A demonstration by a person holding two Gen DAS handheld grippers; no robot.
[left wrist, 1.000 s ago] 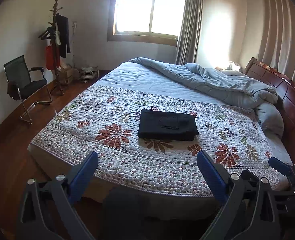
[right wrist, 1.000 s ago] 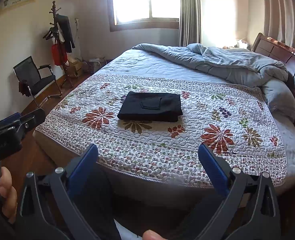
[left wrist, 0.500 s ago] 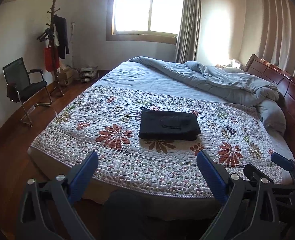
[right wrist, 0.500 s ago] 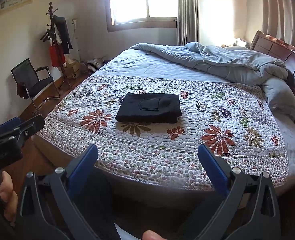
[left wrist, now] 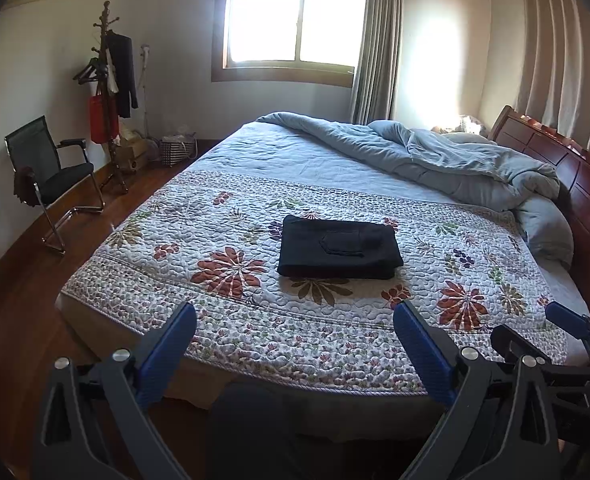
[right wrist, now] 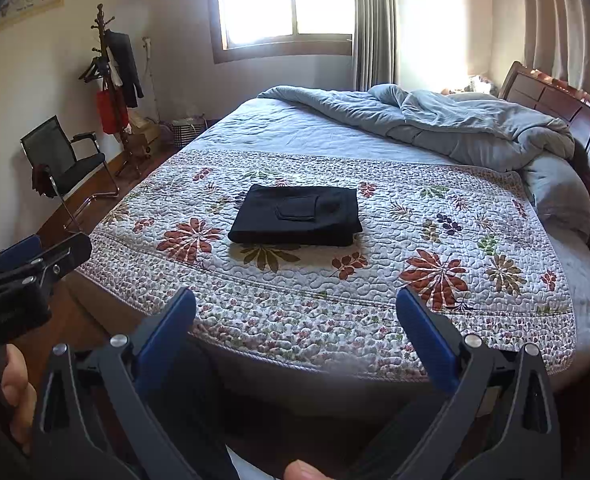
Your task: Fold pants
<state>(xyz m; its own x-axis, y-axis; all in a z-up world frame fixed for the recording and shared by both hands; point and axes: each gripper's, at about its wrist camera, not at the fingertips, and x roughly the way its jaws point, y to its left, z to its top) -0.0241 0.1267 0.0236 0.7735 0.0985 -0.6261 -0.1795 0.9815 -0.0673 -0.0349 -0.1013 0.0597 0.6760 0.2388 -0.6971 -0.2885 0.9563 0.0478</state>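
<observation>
The black pants [left wrist: 339,247] lie folded into a neat rectangle on the floral quilt [left wrist: 223,300] in the middle of the bed; they also show in the right wrist view [right wrist: 299,221]. My left gripper [left wrist: 295,316] is open and empty, held back from the bed's near edge, well short of the pants. My right gripper [right wrist: 295,304] is open and empty too, also off the near edge. Each gripper shows at the side of the other's view: the right one in the left wrist view [left wrist: 567,340], the left one in the right wrist view [right wrist: 35,260].
A rumpled grey duvet [left wrist: 435,156] is piled at the far right by the wooden headboard [left wrist: 555,160]. A black chair [left wrist: 51,176] and a coat stand [left wrist: 109,92] are at the left wall on the wooden floor [left wrist: 11,300]. A window [left wrist: 295,16] is behind the bed.
Both grippers have drawn slightly back and up from the bed, so a little more of it shows. The folded pants have not moved. Both grippers stay open.
</observation>
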